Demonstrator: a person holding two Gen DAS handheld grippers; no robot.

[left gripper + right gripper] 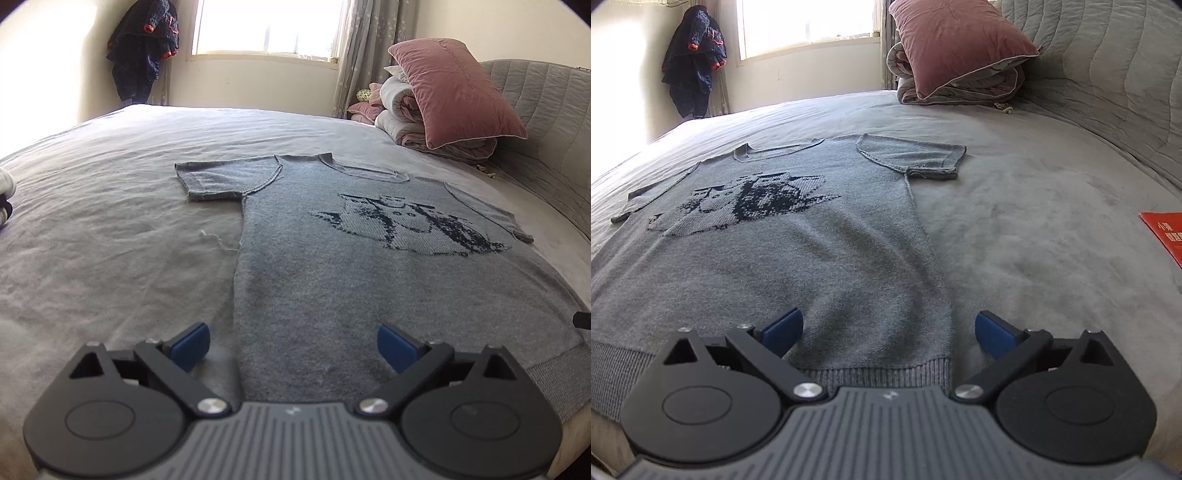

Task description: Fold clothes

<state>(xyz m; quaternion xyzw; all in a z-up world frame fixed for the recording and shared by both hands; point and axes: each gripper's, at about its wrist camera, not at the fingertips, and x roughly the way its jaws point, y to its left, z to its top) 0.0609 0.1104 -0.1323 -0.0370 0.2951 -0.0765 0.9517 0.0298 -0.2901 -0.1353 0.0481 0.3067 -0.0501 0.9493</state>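
1. Lying flat and unfolded, the sweater [332,258] filled mid-frame on the bed [110,221].
2. Both grippers, left [293,345] and right [889,334], had jaws wide apart, empty, at its hem corners.
3. Pinching one layer, or bedsheet too, could skew the fold.

Grey knit short-sleeve sweater [332,266] laid flat on the bed [110,240], front side up, unfolded. Neckline points away from both cameras toward the window end; ribbed hem [879,373] is nearest, at the bed's near edge. Chest carries a dark navy and pale knitted graphic [410,225], pixelated, motif hard to make out. Both sleeves spread sideways: one sleeve [225,181] lies flat and squared off, the other sleeve [923,157] also flat with its cuff edge slightly curled. Body mostly smooth, shallow ripples near the hem in the right wrist view. A loose thread [218,242] trails from the side seam onto the bed.
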